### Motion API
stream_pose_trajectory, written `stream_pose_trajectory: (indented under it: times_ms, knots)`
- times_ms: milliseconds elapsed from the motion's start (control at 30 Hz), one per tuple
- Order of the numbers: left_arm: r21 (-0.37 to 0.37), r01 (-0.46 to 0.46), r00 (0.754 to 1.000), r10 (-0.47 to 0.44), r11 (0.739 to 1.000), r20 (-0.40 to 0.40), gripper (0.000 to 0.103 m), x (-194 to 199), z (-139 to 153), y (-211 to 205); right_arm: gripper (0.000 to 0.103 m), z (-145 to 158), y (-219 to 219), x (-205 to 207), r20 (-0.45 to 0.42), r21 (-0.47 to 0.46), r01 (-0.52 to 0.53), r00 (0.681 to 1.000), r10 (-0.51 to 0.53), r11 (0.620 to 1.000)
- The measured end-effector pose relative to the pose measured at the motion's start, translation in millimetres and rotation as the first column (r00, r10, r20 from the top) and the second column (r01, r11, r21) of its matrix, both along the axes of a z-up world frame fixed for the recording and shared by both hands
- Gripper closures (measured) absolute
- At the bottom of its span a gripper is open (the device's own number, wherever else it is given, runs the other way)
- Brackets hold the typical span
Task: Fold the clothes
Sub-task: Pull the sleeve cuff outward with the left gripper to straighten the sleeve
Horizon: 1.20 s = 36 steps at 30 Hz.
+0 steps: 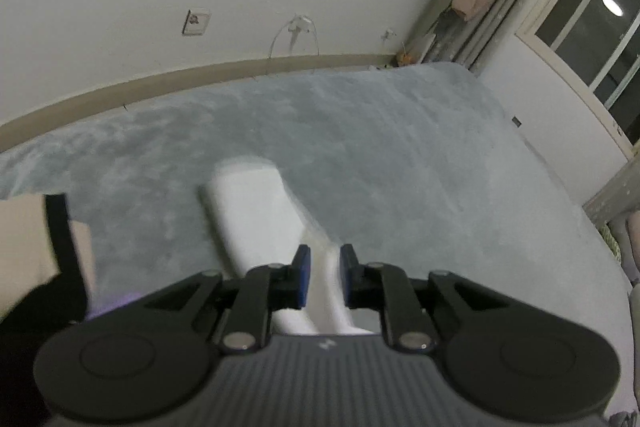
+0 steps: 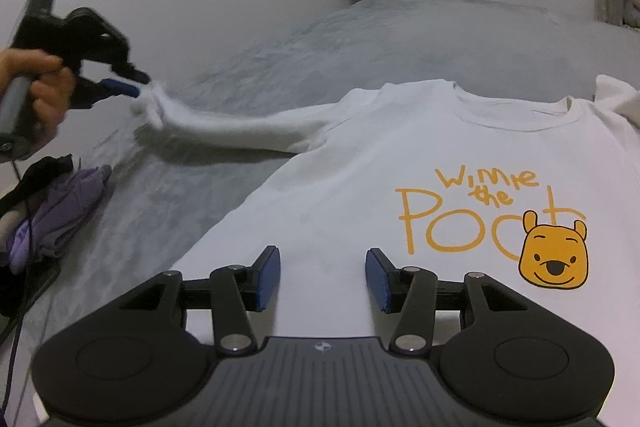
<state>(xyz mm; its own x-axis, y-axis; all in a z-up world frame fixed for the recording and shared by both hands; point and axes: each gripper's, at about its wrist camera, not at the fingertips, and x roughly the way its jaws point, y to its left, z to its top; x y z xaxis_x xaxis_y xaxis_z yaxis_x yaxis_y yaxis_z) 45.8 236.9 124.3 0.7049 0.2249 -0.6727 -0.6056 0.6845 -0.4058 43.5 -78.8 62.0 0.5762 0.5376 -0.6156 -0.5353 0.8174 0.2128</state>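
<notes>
Your left tool has its blue pads closed down to a narrow slot on the cuff of the white long-sleeved sweatshirt, and its own camera shows only that sleeve running forward from the pads over the grey plush bed cover. The right camera gives what the left one cannot: your hand holding the left tool off to the right tool's left, the sleeve lifted clear of the bed and stretched out from the shoulder. The sweatshirt body lies flat, front up, under and ahead of your right tool, its orange lettering and yellow bear print ahead to the right. That tool's pads stand partly apart with nothing pinched between them. A heap of purple and dark clothes sits left of it.
</notes>
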Motion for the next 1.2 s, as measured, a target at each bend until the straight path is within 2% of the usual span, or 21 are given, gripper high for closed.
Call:
stream_pose_trajectory:
  times_ms: [100, 233, 367, 467, 533, 567, 600, 667, 700, 733, 800, 933, 1033, 1200]
  knots:
    - [0.015, -0.009, 1.000, 0.009, 1.000, -0.018, 0.076, -6, -3, 14, 0.056, 0, 0, 0, 0.000, 0.002, 0.002, 1.000, -0.002, 1.000]
    - [0.025, -0.012, 0.996, 0.014, 1.000, -0.091, 0.059, -4, -23, 41, 0.056, 0, 0, -1, 0.004, -0.002, 0.000, 1.000, 0.000, 1.000]
    - [0.008, -0.014, 0.990, 0.015, 1.000, -0.142, 0.057, 4, -46, 57, 0.056, 0, 0, -2, 0.007, -0.006, -0.004, 1.000, 0.004, 1.000]
    - [0.016, 0.015, 0.988, -0.012, 1.000, -0.157, 0.044, 20, -57, 64, 0.056, 0, 1, -2, 0.010, -0.010, -0.008, 1.000, 0.008, 1.000]
    - [0.015, 0.033, 0.986, -0.030, 0.999, -0.167, 0.019, 32, -66, 69, 0.056, -1, 1, -2, 0.012, -0.013, -0.010, 1.000, 0.010, 1.000]
    - [0.014, 0.042, 0.984, -0.039, 0.999, -0.172, 0.016, 38, -70, 71, 0.056, -1, 1, -2, 0.012, -0.015, -0.011, 1.000, 0.012, 1.000]
    - [0.021, 0.040, 0.984, -0.036, 0.999, -0.177, 0.018, 42, -74, 72, 0.056, -1, 1, -2, 0.013, -0.017, -0.012, 1.000, 0.012, 1.000]
    - [0.082, 0.020, 0.984, -0.005, 0.996, -0.176, 0.062, 43, -75, 66, 0.056, -1, 2, -2, 0.015, -0.019, -0.013, 1.000, 0.013, 1.000]
    - [0.087, 0.015, 0.986, 0.000, 0.996, -0.165, 0.091, 42, -74, 66, 0.056, -1, 2, -2, 0.015, -0.020, -0.013, 1.000, 0.013, 1.000]
    - [0.047, 0.014, 0.990, -0.007, 0.999, -0.140, 0.097, 39, -74, 69, 0.056, -1, 2, -2, 0.015, -0.020, -0.013, 1.000, 0.013, 1.000]
    - [-0.006, -0.013, 0.994, 0.012, 1.000, -0.105, 0.098, 30, -70, 78, 0.056, 0, 2, -2, 0.015, -0.018, -0.012, 1.000, 0.012, 1.000]
    - [0.002, -0.058, 0.998, 0.058, 0.998, -0.037, 0.099, 0, -48, 80, 0.056, -1, 3, -2, 0.015, -0.018, -0.010, 1.000, 0.010, 1.000]
    - [-0.027, -0.088, 0.996, 0.088, 0.996, 0.009, 0.099, -27, -32, 75, 0.056, -1, 3, -3, 0.017, -0.017, -0.007, 1.000, 0.008, 1.000]
    - [-0.048, -0.121, 0.993, 0.121, 0.991, -0.004, 0.098, -51, -27, 66, 0.056, 0, 3, -2, 0.009, 0.000, -0.003, 1.000, 0.003, 1.000]
